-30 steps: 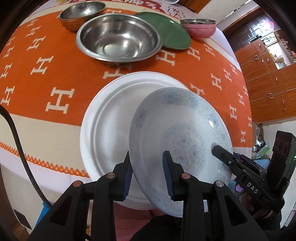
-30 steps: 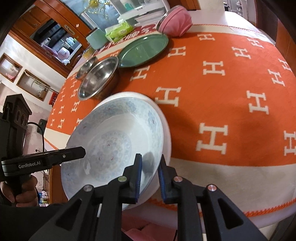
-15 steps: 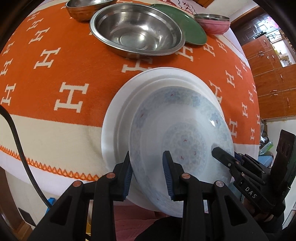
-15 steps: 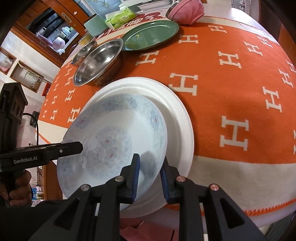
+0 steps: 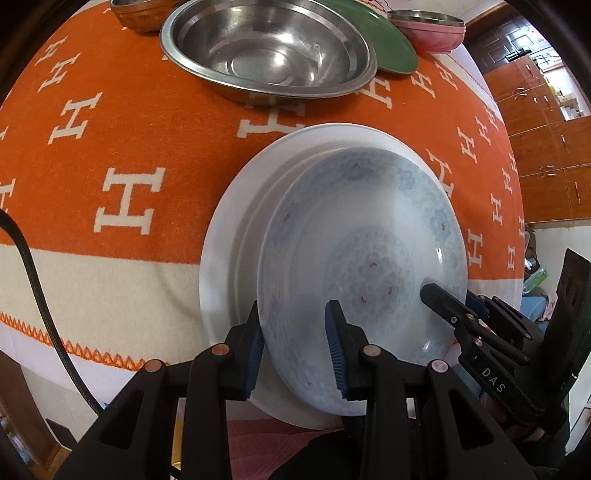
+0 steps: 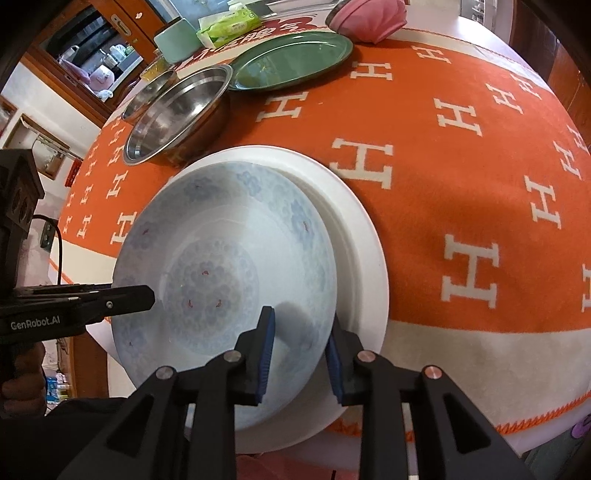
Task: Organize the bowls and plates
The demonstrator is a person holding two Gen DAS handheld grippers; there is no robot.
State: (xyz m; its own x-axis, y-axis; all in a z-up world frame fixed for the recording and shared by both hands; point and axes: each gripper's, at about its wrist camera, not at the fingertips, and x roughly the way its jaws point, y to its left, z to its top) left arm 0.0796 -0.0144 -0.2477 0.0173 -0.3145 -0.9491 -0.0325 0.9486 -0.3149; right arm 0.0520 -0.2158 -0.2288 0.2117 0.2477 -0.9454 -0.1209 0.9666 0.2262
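A blue-patterned bowl (image 5: 369, 240) (image 6: 229, 240) lies inside a larger white plate (image 5: 225, 240) (image 6: 364, 229) at the near edge of the orange table. My left gripper (image 5: 293, 343) is shut on the bowl's near-left rim, one pad outside and one inside. At the near-right rim, my right gripper (image 6: 300, 347) straddles the wall. Its jaws are opening and its pads stand apart from the bowl. Both grippers point steeply down.
Behind the plate stand a large steel bowl (image 5: 266, 48) (image 6: 177, 110), a smaller steel bowl (image 6: 147, 92), a green plate (image 5: 388, 40) (image 6: 291, 62) and a pink bowl (image 5: 428, 33) (image 6: 369, 18). A black cable (image 5: 33, 280) hangs at the left. Orange cloth lies bare to the right.
Both grippers carried the patterned bowl down and forward until it came to lie in the white plate. The right gripper's jaws have widened; the left jaws stay as they were.
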